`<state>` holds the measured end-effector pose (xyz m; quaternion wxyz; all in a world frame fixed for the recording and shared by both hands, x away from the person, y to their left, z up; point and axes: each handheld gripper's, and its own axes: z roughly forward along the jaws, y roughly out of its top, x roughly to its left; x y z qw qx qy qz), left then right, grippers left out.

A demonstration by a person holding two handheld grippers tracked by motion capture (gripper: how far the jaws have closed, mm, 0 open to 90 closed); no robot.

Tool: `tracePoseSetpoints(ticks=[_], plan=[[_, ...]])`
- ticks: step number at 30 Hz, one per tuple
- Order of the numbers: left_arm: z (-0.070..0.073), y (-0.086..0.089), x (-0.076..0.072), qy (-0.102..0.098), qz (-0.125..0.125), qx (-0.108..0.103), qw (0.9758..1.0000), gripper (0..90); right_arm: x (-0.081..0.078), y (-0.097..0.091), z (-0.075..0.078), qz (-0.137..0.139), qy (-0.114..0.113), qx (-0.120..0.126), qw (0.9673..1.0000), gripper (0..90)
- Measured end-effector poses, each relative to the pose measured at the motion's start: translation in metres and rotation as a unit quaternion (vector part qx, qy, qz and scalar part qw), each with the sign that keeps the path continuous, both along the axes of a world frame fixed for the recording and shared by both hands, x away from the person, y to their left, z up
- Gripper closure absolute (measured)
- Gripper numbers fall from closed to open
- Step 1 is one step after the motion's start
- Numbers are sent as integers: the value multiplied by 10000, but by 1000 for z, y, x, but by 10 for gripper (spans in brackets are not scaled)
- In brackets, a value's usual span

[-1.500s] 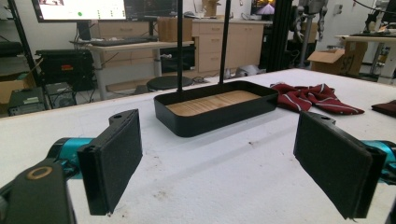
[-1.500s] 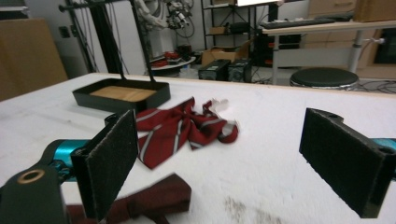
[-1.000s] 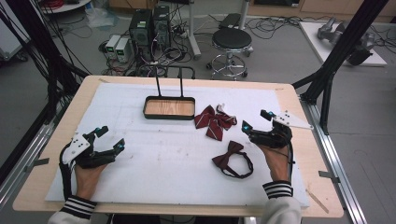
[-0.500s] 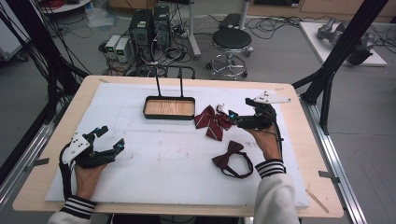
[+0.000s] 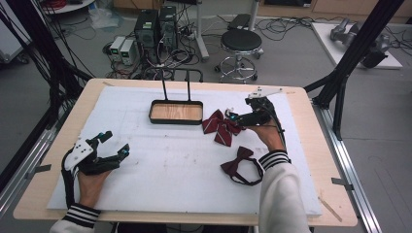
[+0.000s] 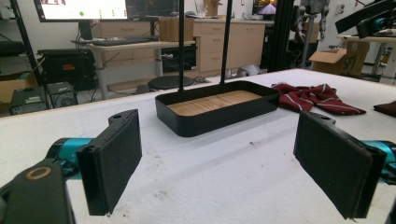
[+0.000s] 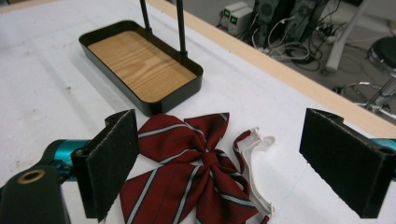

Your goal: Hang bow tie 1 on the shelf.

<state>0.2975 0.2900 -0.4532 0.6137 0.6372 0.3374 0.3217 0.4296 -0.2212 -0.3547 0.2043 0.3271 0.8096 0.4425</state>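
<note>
A striped dark-red bow tie (image 5: 221, 127) (image 7: 194, 172) with a white strap (image 7: 254, 154) lies right of a black tray (image 5: 176, 112) (image 7: 140, 63) with a wooden floor. My right gripper (image 5: 234, 118) (image 7: 224, 172) hovers open just over the striped bow, its jaws wide on either side of it. A plain dark-red bow tie (image 5: 240, 165) with a black strap lies nearer the front, by the right sleeve. My left gripper (image 5: 114, 144) (image 6: 229, 168) rests open at the front left, pointing at the tray (image 6: 219, 105); the striped bow (image 6: 315, 98) shows beyond it.
A white foam sheet (image 5: 170, 165) covers the wooden table. Two thin black posts (image 5: 176, 88) rise from the tray's far edge. A stool (image 5: 240, 46), computer boxes and cables stand on the floor behind the table. Black frame legs flank both sides.
My right gripper has moved forward and left, from beside the plain bow tie to above the striped one. The left gripper has stayed put.
</note>
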Motion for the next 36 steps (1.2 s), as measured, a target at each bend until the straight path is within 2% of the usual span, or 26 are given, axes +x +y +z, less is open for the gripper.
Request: tracePoseSetpoints(ticks=[3, 7, 11, 12, 15, 18, 25, 26, 29, 30, 34, 36], plan=[[0, 0, 0, -1, 2, 0, 10000, 156, 8, 2, -1, 28, 129, -161, 9998, 112], [0, 0, 0, -1, 2, 1, 10000, 156, 15, 6, 1, 81, 178, -102, 9998, 112], [0, 0, 0, 0, -2, 9, 10000, 156, 27, 10, 3, 261, 457, -342, 9980, 112], [0, 0, 0, -3, 5, 3, 10000, 156, 30, 11, 3, 299, 438, -420, 9977, 112], [0, 0, 0, -4, 5, 0, 10000, 156, 34, 13, 4, 343, 507, -427, 9972, 113], [0, 0, 0, -16, -11, 19, 10000, 156, 41, 20, 0, 354, 627, -607, 9956, 113], [0, 0, 0, -15, -10, 21, 10000, 156, 50, 29, -12, 277, 798, -790, 9933, 113], [0, 0, 0, -16, -9, 22, 10000, 156, 51, 31, -16, 251, 890, -879, 9918, 115], [0, -1, 0, -15, -10, 14, 10000, 156, 53, 33, -19, 245, 919, -992, 9905, 136], [0, -1, 0, -16, -5, 18, 10000, 156, 53, 36, -21, 306, 979, -1080, 9888, 162], [0, -1, 0, -16, -8, 8, 10000, 156, 55, 39, -24, 291, 1040, -1037, 9887, 161], [0, -1, 0, -15, -10, 14, 10000, 156, 56, 43, -28, 325, 1074, -1140, 9871, 162]])
